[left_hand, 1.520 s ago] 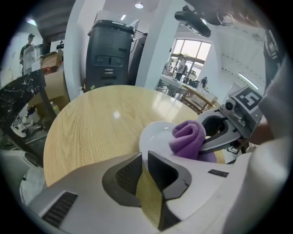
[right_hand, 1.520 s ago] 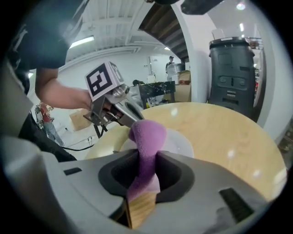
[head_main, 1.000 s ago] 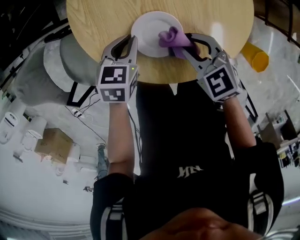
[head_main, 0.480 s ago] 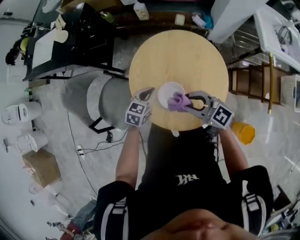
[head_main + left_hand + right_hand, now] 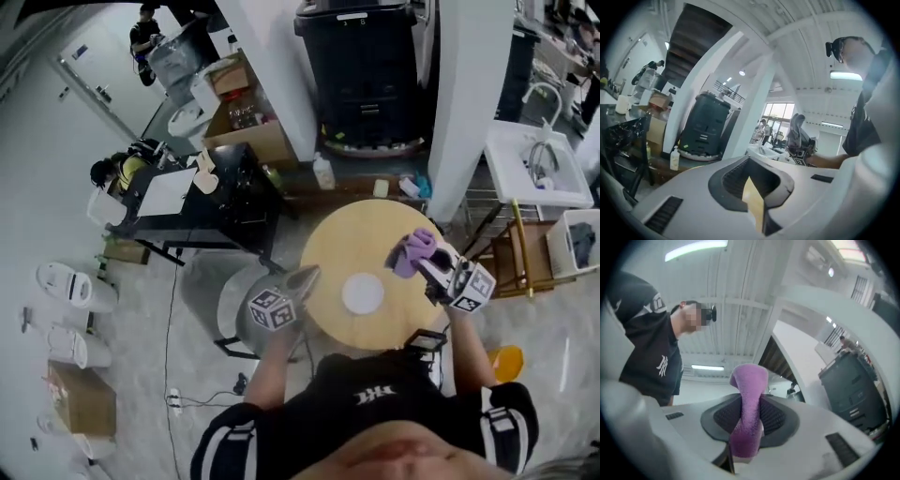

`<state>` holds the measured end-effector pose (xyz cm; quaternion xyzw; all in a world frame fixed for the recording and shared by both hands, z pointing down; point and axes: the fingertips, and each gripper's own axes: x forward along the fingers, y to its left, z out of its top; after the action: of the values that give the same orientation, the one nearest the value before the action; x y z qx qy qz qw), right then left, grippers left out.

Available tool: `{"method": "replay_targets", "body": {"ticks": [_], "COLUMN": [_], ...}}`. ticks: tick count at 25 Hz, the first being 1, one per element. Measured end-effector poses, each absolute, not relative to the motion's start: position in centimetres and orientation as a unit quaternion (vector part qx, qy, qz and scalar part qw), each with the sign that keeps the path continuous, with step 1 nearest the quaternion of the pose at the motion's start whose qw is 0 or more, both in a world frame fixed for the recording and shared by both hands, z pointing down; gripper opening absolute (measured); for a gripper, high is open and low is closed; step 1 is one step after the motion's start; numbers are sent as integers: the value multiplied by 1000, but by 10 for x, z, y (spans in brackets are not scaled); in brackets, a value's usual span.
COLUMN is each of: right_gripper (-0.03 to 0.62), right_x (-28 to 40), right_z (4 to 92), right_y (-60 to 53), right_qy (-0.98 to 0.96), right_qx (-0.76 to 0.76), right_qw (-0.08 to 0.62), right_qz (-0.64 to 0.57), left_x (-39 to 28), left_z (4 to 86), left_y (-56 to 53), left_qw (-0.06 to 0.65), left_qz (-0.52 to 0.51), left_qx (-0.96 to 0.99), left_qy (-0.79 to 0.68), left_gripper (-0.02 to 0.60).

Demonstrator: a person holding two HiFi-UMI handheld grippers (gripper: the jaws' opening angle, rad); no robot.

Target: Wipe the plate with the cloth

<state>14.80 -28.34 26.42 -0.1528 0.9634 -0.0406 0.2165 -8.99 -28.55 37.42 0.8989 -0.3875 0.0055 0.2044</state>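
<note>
round wooden table [image 5: 361, 239] — centre | black machine [image 5: 361, 70] — behind it | white sink [image 5: 525, 178] right | orange bin [image 5: 507, 362]

Round wooden table [image 5: 361, 236], white pillars [image 5: 466, 103], black cabinet [image 5: 361, 66], pale floor [image 5: 159, 319]

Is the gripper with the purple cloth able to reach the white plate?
Probably yes. The right gripper, shut on the cloth, hangs above the table; nothing covers the plate, and the left gripper sits aside.

Bright, even light everywhere, off ceiling strip lights [image 5: 696, 249] and a far window [image 5: 780, 116]. Both gripper views bulge hard, corners going black, and the close foreground looks soft.
</note>
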Motion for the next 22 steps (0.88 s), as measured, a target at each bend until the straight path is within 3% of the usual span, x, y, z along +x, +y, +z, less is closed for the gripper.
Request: {"method": "replay_targets", "body": {"ticks": [4, 8, 11, 13, 22], "right_gripper": [103, 104, 106, 106, 103], "right_x": [204, 228, 215, 196, 176], "right_z": [220, 199, 206, 202, 196], "right_y": [-261, -209, -154, -119, -16], "right_qy": [933, 925, 931, 932, 930], "right_qx": [-244, -313, -333, -330, -341], "right_qw": [264, 206, 122, 103, 127], "right_qz": [10, 55, 91, 107, 50], "left_x": [-87, -90, -109, -126, -147], "left_z": [340, 309, 290, 275, 247], "left_y": [-248, -190, -135, -104, -24], "left_qw": [173, 137, 114, 101, 72], "left_qz": [-4, -23, -69, -86, -96], "left_qx": [929, 949, 954, 955, 956], "left_qy": [-326, -284, -269, -267, -266], "left_gripper": [5, 5, 5, 5, 5]}}
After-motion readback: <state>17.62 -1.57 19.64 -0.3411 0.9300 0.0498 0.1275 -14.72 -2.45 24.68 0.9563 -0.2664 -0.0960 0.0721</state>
